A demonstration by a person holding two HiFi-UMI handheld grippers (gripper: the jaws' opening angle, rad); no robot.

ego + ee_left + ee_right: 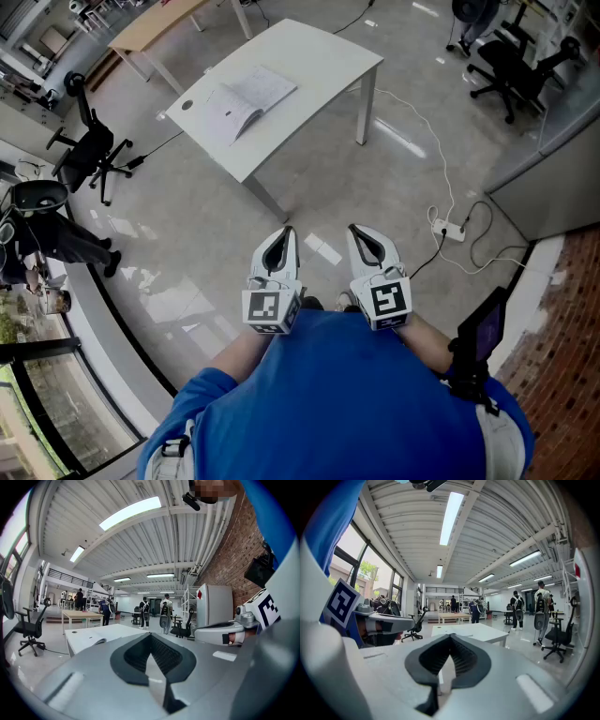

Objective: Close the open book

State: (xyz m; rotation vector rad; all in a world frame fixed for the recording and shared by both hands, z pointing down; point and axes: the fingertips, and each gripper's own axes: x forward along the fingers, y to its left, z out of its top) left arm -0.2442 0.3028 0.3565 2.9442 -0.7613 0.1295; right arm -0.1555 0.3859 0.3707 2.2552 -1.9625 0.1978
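Note:
The open book [246, 98] lies flat, pages up, on a white table [323, 52] some way ahead of me across the floor. I hold both grippers close to my chest, far short of the table, pointing roughly level. My left gripper [283, 232] is shut with nothing in it, and so is my right gripper [356, 231]. In the left gripper view the jaws [151, 635] meet at their tips, with the book [97, 642] small on the table beyond. The right gripper view shows its closed tips [451, 636] below the table [476, 631].
A black office chair [92, 150] stands left of the table and more chairs [511, 61] at the far right. A power strip [449, 228] with white cable lies on the floor. A wooden table [155, 28] stands behind. Several people stand far off.

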